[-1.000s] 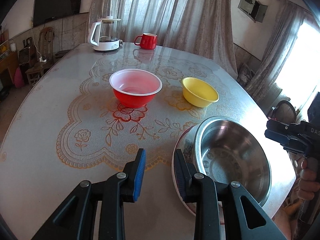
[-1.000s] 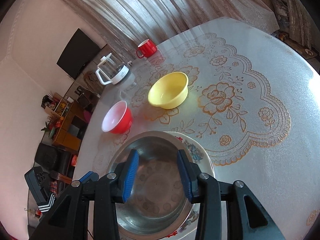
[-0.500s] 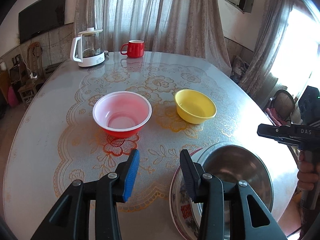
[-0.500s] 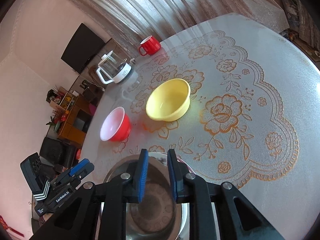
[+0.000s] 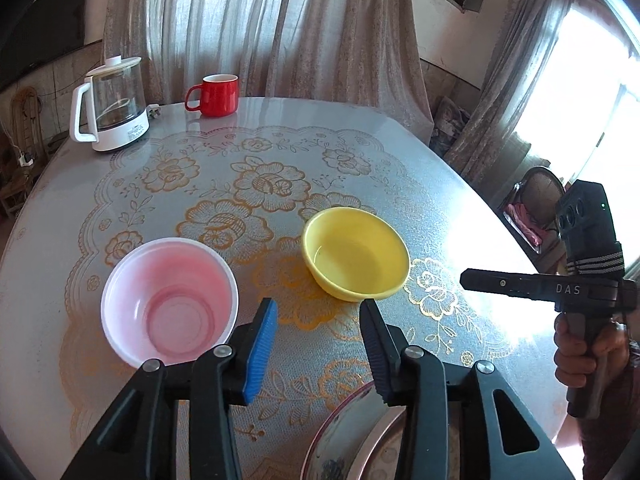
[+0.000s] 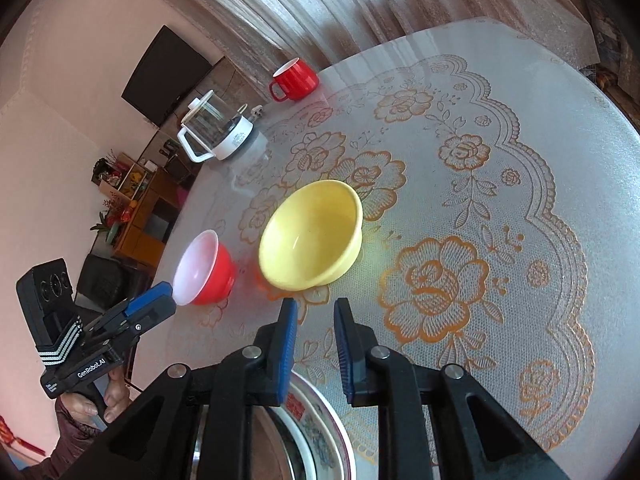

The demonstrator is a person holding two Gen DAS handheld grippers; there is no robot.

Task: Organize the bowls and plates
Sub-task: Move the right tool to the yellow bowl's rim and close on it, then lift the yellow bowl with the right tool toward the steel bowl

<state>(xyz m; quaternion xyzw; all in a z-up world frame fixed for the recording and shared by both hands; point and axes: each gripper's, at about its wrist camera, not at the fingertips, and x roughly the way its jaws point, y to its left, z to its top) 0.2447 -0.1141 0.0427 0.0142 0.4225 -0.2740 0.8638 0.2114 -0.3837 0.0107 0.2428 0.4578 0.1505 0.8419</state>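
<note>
Reading "GenRobot.AI" on left hand-held gripper ("DAS" on right hand-held gripper).

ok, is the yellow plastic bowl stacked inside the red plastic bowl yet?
No: in the left wrist view the yellow plastic bowl sits on the lace-patterned tablecloth apart from the red plastic bowl, a gap between them.
</note>
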